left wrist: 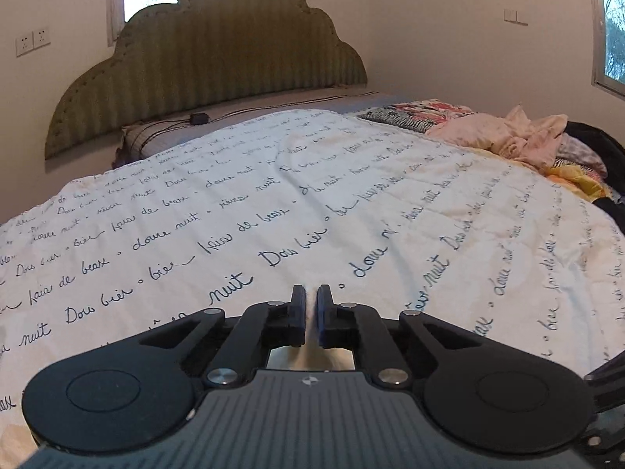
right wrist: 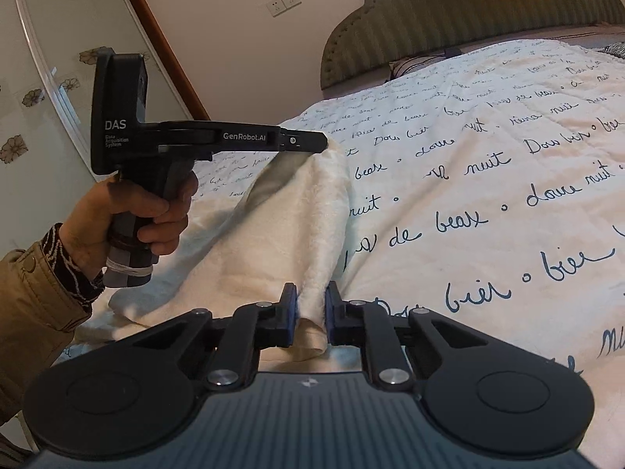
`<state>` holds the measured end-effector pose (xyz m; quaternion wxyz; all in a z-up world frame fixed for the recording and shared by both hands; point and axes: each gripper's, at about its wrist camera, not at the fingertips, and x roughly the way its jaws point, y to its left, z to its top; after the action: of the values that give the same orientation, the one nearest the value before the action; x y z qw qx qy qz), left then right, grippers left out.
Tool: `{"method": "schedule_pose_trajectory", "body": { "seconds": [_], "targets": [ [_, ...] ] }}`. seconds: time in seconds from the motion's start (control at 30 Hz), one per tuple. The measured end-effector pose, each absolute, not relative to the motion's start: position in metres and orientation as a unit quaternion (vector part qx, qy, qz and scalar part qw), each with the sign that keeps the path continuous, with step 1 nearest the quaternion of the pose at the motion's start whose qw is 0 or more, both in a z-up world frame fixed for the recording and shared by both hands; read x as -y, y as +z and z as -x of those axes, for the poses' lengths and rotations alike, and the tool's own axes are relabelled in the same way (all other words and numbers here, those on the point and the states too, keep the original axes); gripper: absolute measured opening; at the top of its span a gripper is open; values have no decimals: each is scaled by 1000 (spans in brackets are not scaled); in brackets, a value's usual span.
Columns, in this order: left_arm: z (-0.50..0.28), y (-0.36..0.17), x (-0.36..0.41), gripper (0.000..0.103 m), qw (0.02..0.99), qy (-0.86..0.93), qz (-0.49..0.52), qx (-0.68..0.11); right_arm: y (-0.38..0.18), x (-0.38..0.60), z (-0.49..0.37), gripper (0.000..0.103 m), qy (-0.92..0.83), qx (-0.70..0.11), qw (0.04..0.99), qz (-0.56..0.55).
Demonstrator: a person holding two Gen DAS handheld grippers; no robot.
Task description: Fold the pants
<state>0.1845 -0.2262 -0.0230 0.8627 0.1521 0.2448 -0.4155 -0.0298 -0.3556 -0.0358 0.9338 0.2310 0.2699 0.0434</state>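
Observation:
The pants (right wrist: 297, 219) are cream-white fleece and hang as a stretched band above the bed between my two grippers. My right gripper (right wrist: 311, 293) is shut on one end of the pants, with fabric bunched between its fingers. My left gripper (right wrist: 322, 144), seen side-on in the right wrist view, is shut on the other end and holds it raised above the bedspread. In the left wrist view my left gripper (left wrist: 311, 293) shows its fingers nearly together with a thin strip of the cream pants (left wrist: 311, 328) between them.
A white bedspread (left wrist: 273, 203) with dark script writing covers the bed. A green padded headboard (left wrist: 211, 58) stands at the far end. A pile of pink and patterned clothes (left wrist: 519, 136) lies at the far right. A wardrobe door (right wrist: 43, 78) is at the left.

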Motion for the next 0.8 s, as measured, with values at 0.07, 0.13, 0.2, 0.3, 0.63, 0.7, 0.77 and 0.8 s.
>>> {"method": "schedule_pose_trajectory", "body": {
  "seconds": [0.07, 0.13, 0.2, 0.3, 0.63, 0.7, 0.77, 0.8],
  "targets": [
    [-182, -36, 237, 11, 857, -415, -178, -250, -36, 359, 31, 15, 35, -276, 930, -240],
    [-178, -39, 237, 19, 863, -408, -188, -231, -43, 365, 28, 22, 17, -296, 921, -253],
    [-178, -30, 227, 42, 872, -402, -173, -222, -40, 368, 35, 25, 1, -288, 922, -259],
    [-179, -11, 202, 66, 902, -347, -153, -205, -17, 368, 43, 25, -45, -263, 942, -204],
    [-147, -6, 106, 74, 944, -182, -181, -208, 15, 321, -65, 25, 37, -256, 965, -39],
    [-145, -8, 84, 75, 949, -148, -187, -207, 2, 312, -94, 25, 33, -286, 958, -10],
    [-146, -7, 56, 75, 954, -118, -167, -220, -26, 310, -123, 32, 12, -348, 937, 23],
    [-147, -5, 40, 75, 956, -110, -147, -230, -33, 312, -125, 33, 7, -349, 937, 29]
  ]
}}
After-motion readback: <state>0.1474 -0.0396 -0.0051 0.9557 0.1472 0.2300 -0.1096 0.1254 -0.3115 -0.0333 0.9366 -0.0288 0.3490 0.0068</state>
